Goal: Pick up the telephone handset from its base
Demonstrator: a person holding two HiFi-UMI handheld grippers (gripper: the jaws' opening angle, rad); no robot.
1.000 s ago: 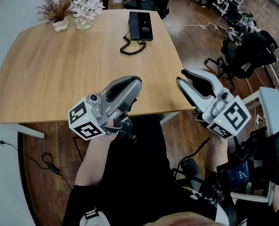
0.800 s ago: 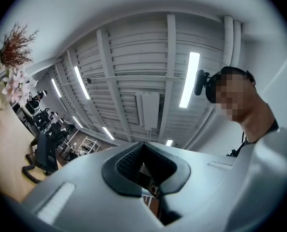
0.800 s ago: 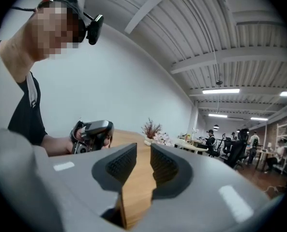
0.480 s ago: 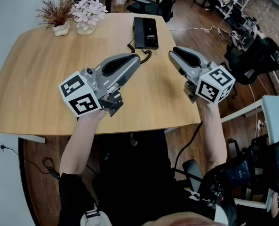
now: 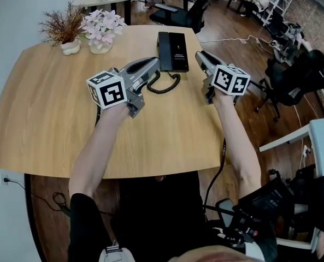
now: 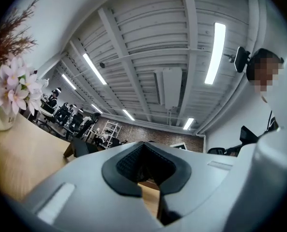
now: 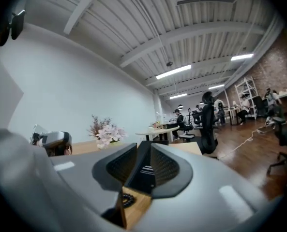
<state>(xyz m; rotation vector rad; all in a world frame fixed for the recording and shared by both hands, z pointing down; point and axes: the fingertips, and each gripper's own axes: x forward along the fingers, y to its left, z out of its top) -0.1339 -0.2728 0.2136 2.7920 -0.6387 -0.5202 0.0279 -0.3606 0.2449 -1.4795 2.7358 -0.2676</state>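
Observation:
A black telephone point(image 5: 173, 51) lies at the far side of the wooden table point(image 5: 47, 108), its handset point(image 5: 163, 50) resting along the left of the base. Its coiled cord point(image 5: 165, 84) loops on the table in front. My left gripper point(image 5: 153, 63) hovers just left of the phone, above the cord, jaws shut and empty. My right gripper point(image 5: 199, 55) is just right of the base, also shut and empty. In the right gripper view the phone point(image 7: 145, 171) and cord point(image 7: 128, 200) show through the notch between the jaws. The left gripper view looks mostly at the ceiling.
A vase of pink flowers point(image 5: 100, 27) and a pot of dried twigs point(image 5: 64, 26) stand at the table's far left. Black office chairs point(image 5: 293, 70) stand right of the table, and another chair point(image 5: 186, 10) behind it. A white cable point(image 5: 233, 39) runs across the floor.
Both grippers have travelled from near the table's front edge forward across it, and now flank the phone. Both stayed shut and empty.

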